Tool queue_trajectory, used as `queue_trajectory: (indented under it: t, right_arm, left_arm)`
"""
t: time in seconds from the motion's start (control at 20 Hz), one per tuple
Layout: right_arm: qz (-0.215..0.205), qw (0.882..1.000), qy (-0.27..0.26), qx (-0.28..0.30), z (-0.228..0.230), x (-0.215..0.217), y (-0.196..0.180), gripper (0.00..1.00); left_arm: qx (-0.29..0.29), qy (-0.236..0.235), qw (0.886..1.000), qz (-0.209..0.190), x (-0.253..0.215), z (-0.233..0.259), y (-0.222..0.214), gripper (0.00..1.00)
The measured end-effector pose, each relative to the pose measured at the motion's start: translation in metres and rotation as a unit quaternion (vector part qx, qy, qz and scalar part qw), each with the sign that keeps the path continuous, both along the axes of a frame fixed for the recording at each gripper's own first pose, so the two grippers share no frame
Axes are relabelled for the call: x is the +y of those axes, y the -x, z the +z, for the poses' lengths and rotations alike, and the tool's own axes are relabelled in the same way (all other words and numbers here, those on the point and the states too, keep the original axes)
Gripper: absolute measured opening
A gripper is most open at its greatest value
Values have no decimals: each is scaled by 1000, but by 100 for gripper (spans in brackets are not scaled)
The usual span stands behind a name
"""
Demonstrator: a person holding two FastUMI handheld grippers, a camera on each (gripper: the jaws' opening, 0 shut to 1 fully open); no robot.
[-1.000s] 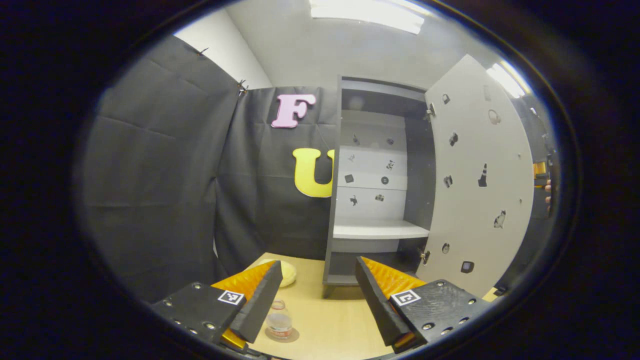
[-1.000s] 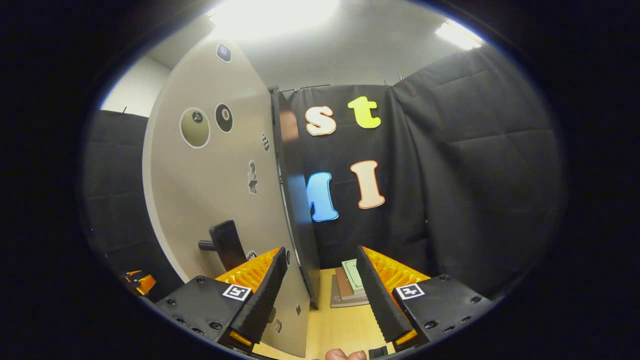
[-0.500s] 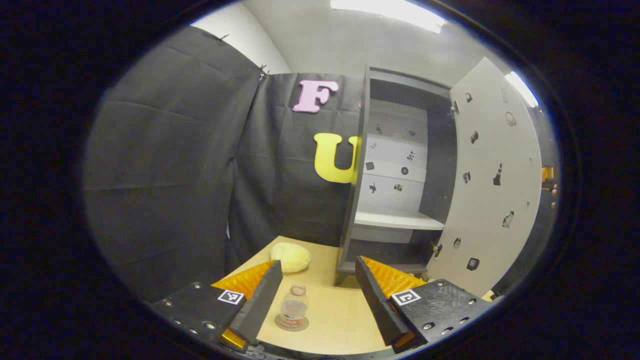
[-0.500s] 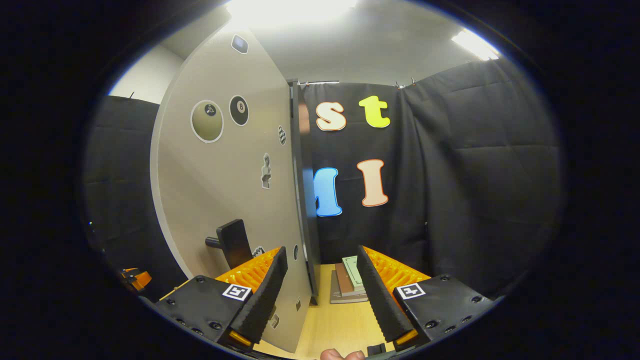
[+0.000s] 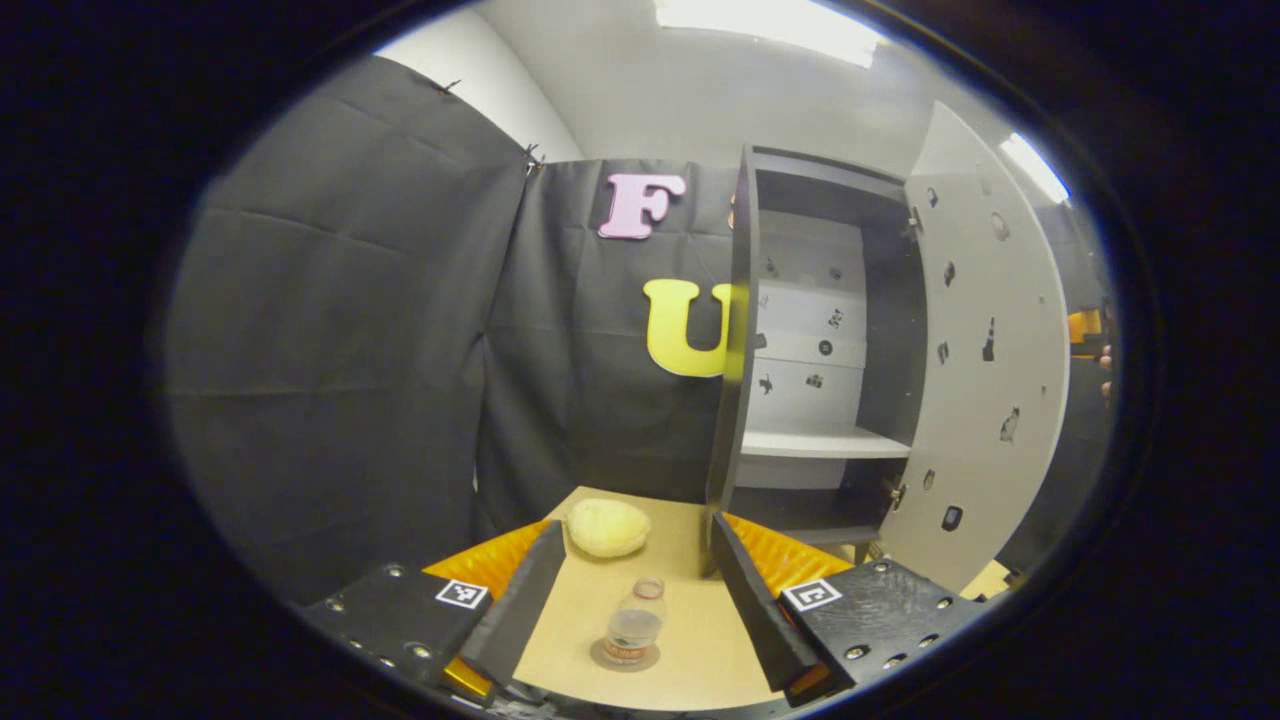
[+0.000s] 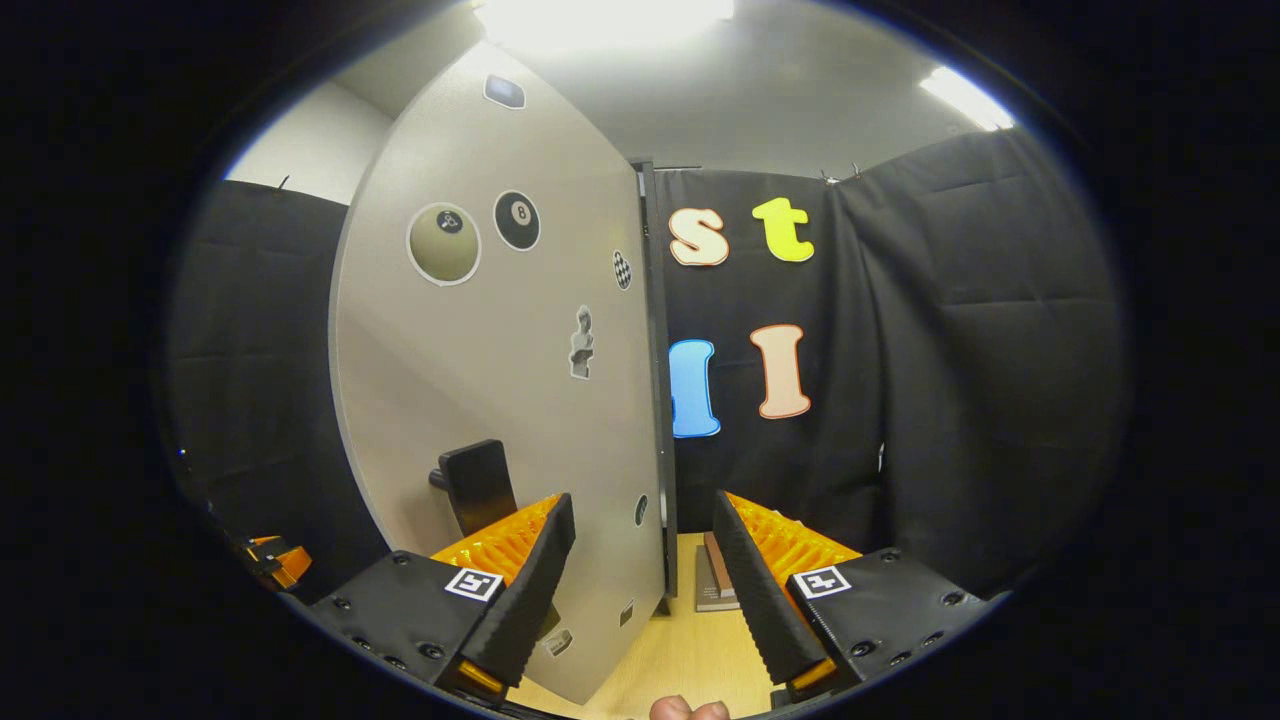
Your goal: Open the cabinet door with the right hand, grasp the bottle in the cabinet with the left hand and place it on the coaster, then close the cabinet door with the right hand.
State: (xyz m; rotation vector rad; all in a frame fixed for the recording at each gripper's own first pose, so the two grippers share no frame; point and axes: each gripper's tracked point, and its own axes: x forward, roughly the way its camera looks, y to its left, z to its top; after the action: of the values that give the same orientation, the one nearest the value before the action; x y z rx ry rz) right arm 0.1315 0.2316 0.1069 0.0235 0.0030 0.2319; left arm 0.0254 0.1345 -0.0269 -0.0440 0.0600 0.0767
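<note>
In the left gripper view a small clear bottle [image 5: 632, 628] stands upright on a round coaster [image 5: 624, 659] on the wooden table [image 5: 690, 640]. My left gripper [image 5: 630, 605] is open above and behind it, not touching it. The grey cabinet [image 5: 800, 340] stands beyond with its door [image 5: 985, 350] swung open to the right and a bare white shelf [image 5: 820, 445] inside. In the right gripper view the door's outer face [image 6: 500, 400] with its dark handle [image 6: 478, 485] is close on the left. My right gripper [image 6: 640, 590] is open, its fingers on either side of the door's free edge without pressing it.
A pale yellow rounded object [image 5: 607, 527] lies on the table behind the bottle, left of the cabinet. A few flat books [image 6: 715, 590] lie on the table past the door in the right gripper view. A fingertip [image 6: 688, 710] shows at the bottom edge. Black cloth walls surround the table.
My left gripper has drawn back and swung left, so the bottle on the coaster now sits between its fingers' lines. The door has swung toward the cabinet with my right gripper.
</note>
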Motion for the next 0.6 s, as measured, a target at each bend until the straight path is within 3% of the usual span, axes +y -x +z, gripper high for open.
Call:
queue_trajectory:
  t: [0.2,0.25,0.35,0.6]
  right_arm:
    - [-3,1000,-4,1,-2,17,2,84]
    - [-7,1000,-7,2,-4,20,0,90]
    - [-5,1000,-17,2,-4,32,-3,90]
    - [15,999,-35,9,-6,65,-8,84]
  left_arm:
    - [4,-2,1000,1,13,-4,-8,91]
    - [5,-3,1000,-2,14,-2,-11,91]
    - [6,-14,1000,-2,18,-6,-12,88]
    - [20,-17,1000,-12,24,-18,-20,88]
